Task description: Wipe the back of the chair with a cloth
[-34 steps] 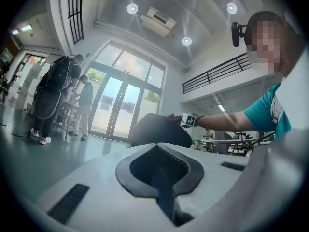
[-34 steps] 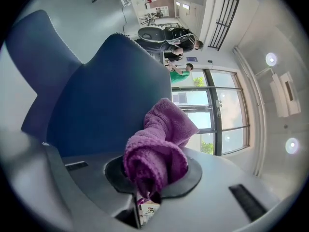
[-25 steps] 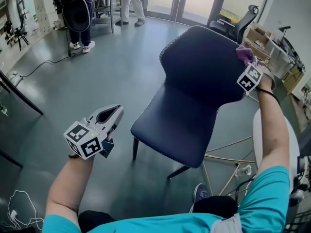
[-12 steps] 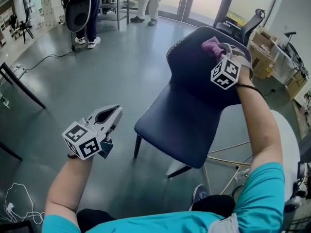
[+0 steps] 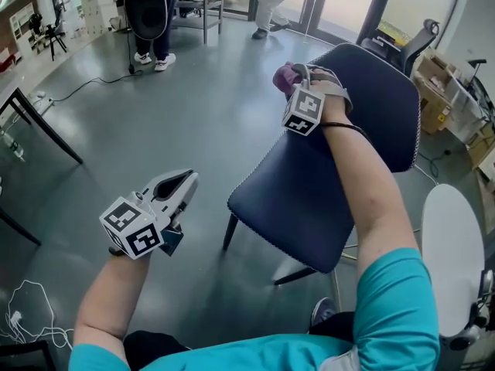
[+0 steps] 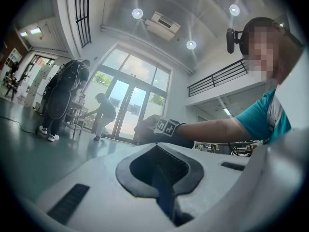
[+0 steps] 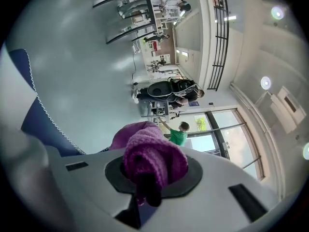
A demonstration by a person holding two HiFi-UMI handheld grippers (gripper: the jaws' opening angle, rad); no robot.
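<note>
A grey polished floor (image 5: 139, 130) spreads through a glass-fronted hall, with people standing far off. In the head view the dark blue chair (image 5: 302, 207) stands ahead, and the right gripper (image 5: 297, 82) holds the purple cloth (image 5: 284, 76) at the upper left edge of the chair back (image 5: 383, 91). The left gripper (image 5: 182, 182) hangs well apart over the floor. The left gripper view shows its jaws together with nothing between them. The right gripper view shows the jaws clamped on the bunched cloth, which bulges past the tips, beside the stitched edge. Wiping well probably means pressing the cloth flat and sweeping evenly across.
</note>
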